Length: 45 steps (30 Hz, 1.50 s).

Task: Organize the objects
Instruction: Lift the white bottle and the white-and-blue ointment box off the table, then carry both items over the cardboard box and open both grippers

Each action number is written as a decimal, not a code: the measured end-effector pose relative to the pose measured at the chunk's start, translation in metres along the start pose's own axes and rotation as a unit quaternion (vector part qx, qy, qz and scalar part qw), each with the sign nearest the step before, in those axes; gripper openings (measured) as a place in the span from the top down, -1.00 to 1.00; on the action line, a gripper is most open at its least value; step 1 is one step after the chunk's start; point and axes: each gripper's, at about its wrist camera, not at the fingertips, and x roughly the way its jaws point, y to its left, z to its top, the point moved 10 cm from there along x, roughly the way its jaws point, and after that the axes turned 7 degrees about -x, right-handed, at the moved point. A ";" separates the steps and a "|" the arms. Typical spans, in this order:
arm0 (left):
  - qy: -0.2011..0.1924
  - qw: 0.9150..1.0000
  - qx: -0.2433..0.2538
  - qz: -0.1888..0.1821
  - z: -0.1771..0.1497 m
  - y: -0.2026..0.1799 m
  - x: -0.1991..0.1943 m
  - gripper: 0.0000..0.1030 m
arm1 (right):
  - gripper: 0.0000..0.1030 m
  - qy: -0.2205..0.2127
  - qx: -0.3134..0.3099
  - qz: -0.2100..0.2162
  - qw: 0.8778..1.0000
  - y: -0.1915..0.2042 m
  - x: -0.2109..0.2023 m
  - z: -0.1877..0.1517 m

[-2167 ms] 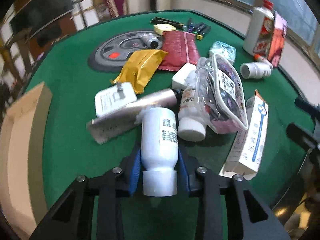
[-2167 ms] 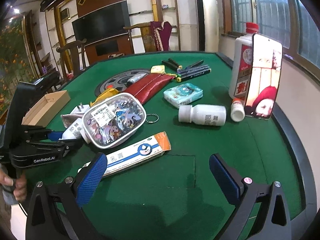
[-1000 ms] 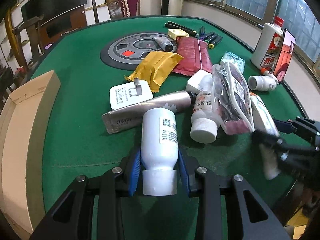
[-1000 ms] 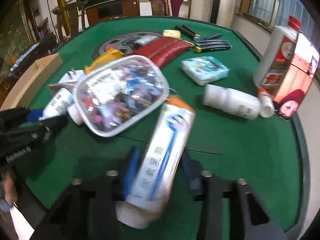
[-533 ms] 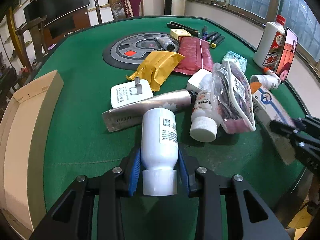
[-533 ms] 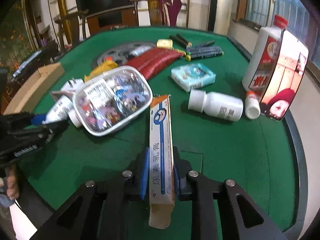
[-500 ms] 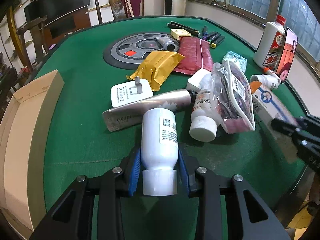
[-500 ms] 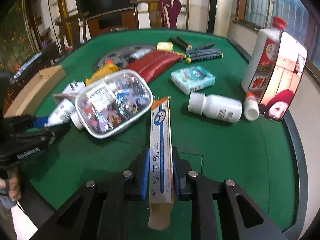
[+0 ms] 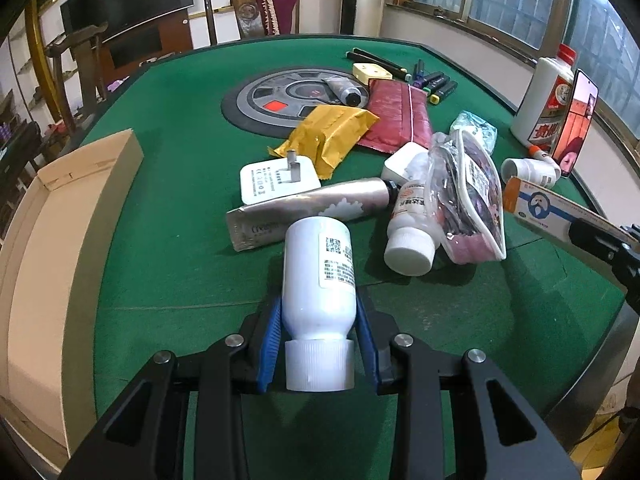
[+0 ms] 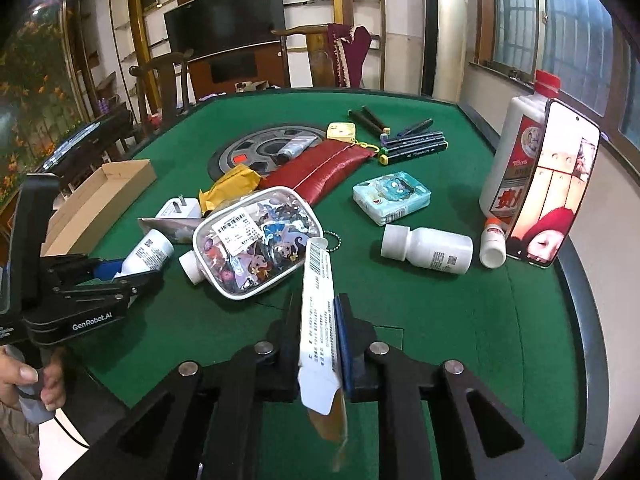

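My left gripper is shut on a white plastic bottle, held by its neck above the green table; the bottle also shows in the right wrist view. My right gripper is shut on a long white toothpaste box, lifted and turned on edge; the box also shows at the right of the left wrist view. A clear pouch of stickers, a second white bottle and a silver tube lie in the middle pile.
An open cardboard box stands at the left edge. A charger, yellow packet, red pouch, tissue pack, markers, lying white bottle, tall bottle and phone sit further back and right.
My right gripper closed on the toothpaste box, lifted it off the table and rolled it from face-up onto its edge. My left gripper kept hold of the white bottle.
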 end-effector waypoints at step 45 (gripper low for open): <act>-0.026 0.976 -0.182 0.115 -0.028 0.271 -0.081 0.35 | 0.69 -0.007 -0.075 0.338 0.938 0.333 0.042 0.105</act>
